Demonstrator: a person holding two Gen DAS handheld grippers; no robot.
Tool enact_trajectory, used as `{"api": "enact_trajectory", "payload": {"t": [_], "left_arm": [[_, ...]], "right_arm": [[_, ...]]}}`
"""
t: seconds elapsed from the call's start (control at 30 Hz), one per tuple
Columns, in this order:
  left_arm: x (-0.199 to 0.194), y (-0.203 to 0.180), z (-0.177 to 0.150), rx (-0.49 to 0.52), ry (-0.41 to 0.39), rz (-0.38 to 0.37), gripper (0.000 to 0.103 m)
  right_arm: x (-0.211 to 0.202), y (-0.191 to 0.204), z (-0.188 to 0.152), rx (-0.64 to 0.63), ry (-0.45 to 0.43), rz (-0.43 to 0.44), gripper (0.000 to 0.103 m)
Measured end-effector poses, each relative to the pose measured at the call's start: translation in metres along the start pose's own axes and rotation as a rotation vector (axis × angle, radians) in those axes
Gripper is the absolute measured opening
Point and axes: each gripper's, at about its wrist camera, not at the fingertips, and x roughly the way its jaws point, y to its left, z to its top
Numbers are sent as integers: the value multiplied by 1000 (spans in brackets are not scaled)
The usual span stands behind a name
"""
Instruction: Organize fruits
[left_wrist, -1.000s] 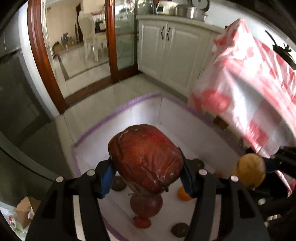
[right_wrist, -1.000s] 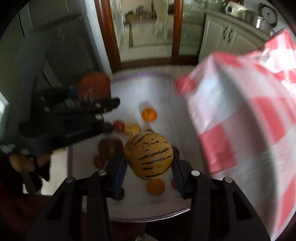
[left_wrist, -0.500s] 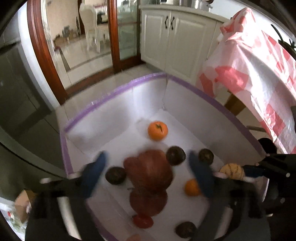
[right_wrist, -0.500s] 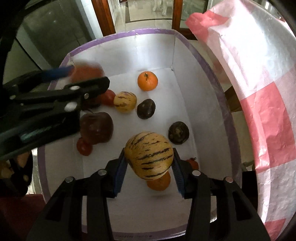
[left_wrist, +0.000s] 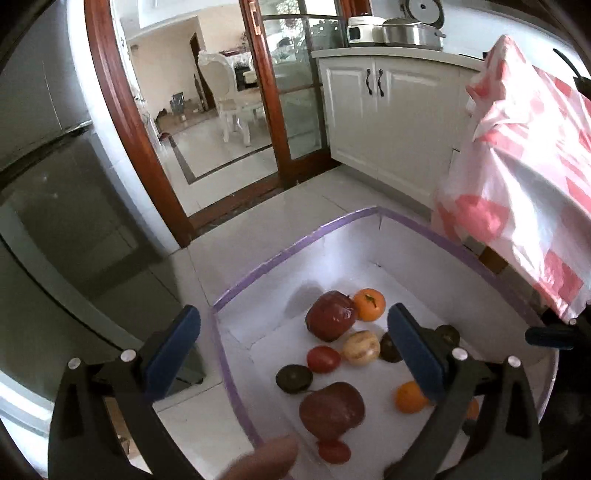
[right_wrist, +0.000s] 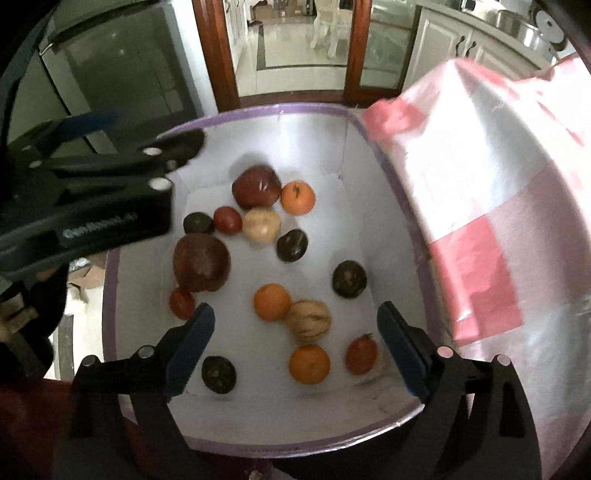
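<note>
Clearly both grippers hang empty above the white box (right_wrist: 391, 206) with the purple rim, which sits on the kitchen floor beside a pink-and-white checked cloth (right_wrist: 491, 192). The left gripper (left_wrist: 293, 354) has its jaws spread wide, with nothing between the blue pads; the right gripper (right_wrist: 295, 354) is just as wide and just as empty.

All the fruit lies loose on the box floor. At the far end a large dark red fruit (right_wrist: 256, 186) touches an orange (right_wrist: 297, 197), with a pale striped melon (right_wrist: 261, 224) and a small red tomato (right_wrist: 227, 220) just beside them. A second large dark red fruit (right_wrist: 201, 263) lies near the left wall. Nearer the right camera, another striped melon (right_wrist: 307, 319) touches an orange (right_wrist: 272, 301), and several dark round fruits are scattered apart.

Judging by the open jaws and the loaded box, a placing step appears finished and this is the pause between fruits. Nothing outside the box shows more fruit, so I cannot tell whether any remain. If some do, the next move calls for lifting both grippers clear of the box walls and turning away towards the supply.
</note>
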Motion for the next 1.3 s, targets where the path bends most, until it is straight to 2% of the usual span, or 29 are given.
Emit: {"api": "enact_trajectory", "payload": {"t": [0.13, 0.3, 0.6, 1.3], "left_arm": [[19, 4, -3, -50, 164, -133, 102], [34, 1, -12, -51, 253, -164, 102], [43, -7, -22, -41, 298, -184, 102], [46, -11, -24, -41, 310, -197, 101]], "right_arm": [[6, -9, 1, 58, 40, 2, 87], [15, -14, -1, 93, 79, -16, 87], [24, -9, -7, 92, 121, -36, 87], [31, -5, -11, 94, 140, -39, 87]]}}
